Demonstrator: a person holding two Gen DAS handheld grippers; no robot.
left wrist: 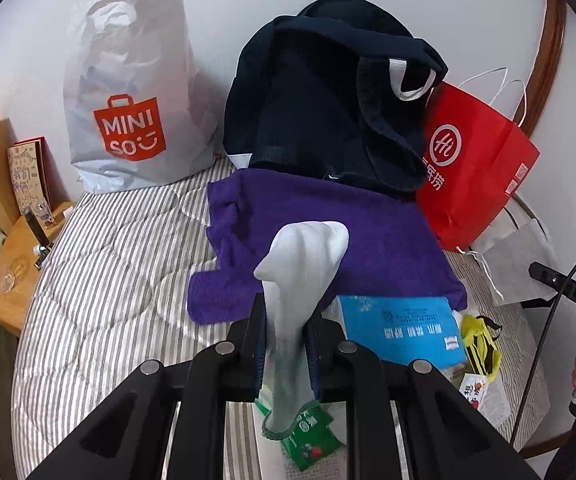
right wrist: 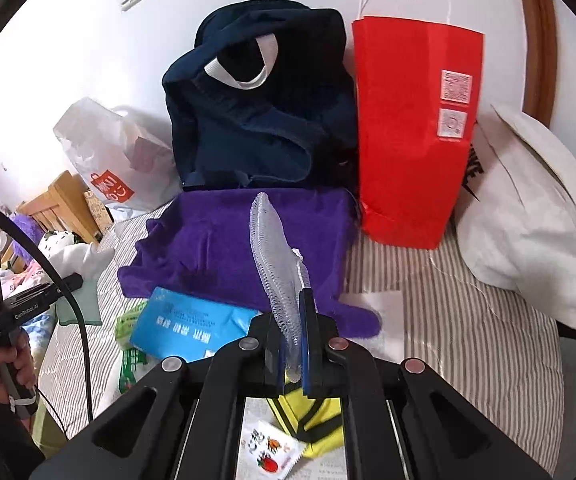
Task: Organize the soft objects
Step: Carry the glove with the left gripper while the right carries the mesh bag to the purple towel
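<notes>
The left gripper (left wrist: pixel 286 320) is clamping a white sock (left wrist: pixel 302 256); the right gripper (right wrist: pixel 292 320) is pinching a clear mesh strip (right wrist: pixel 274 256), both hanging over a purple towel (left wrist: pixel 328 216) fronting a navy bag (left wrist: pixel 320 92).

Both cams sat on the handheld grippers, looking forward and down along the fingers, close above the striped bed (left wrist: pixel 100 280). Left wrist view faced the wall from the left side, with the MINISO bag (left wrist: pixel 128 92) in frame. Right wrist view came from the right, taking in the white bag (right wrist: pixel 536 216). Both shared the purple towel (left wrist: pixel 328 232), navy garment (right wrist: pixel 256 120), red bag (right wrist: pixel 412 132) and blue packet (left wrist: pixel 400 328). Each cam caught the other gripper at its frame edge.
</notes>
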